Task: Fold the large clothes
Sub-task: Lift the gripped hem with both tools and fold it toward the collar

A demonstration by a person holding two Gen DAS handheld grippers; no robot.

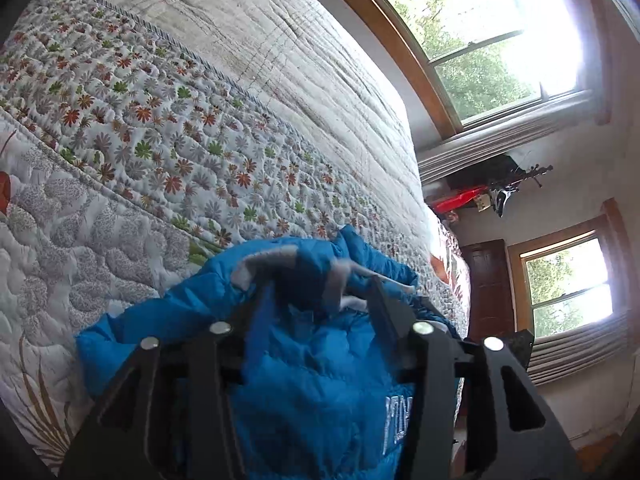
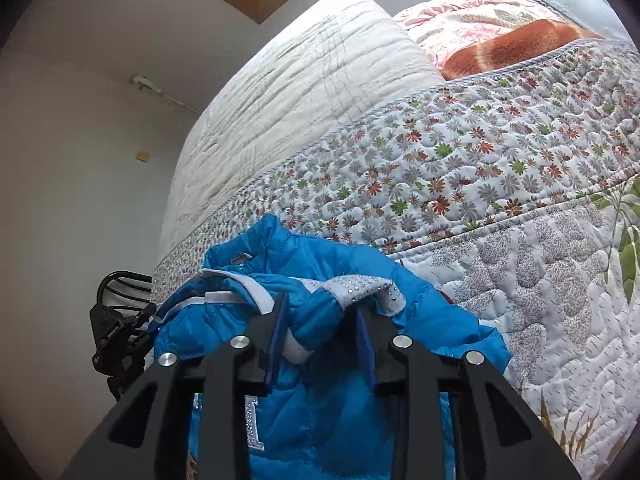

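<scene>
Left wrist view: the blue puffer jacket (image 1: 312,360) is seen bunched on the quilt (image 1: 168,152) near the bed's edge. Both the left gripper (image 1: 320,292) and right gripper (image 2: 322,312) are parted, fabric loose between. Light, soft, slippery; best grasped at seams.

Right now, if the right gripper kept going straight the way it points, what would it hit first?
Most likely the blue puffer jacket itself: its bunched fabric sits between the open jaws of the right gripper and just past the tips. Beyond that lies the floral quilt on the bed, though depth is hard to judge.
</scene>
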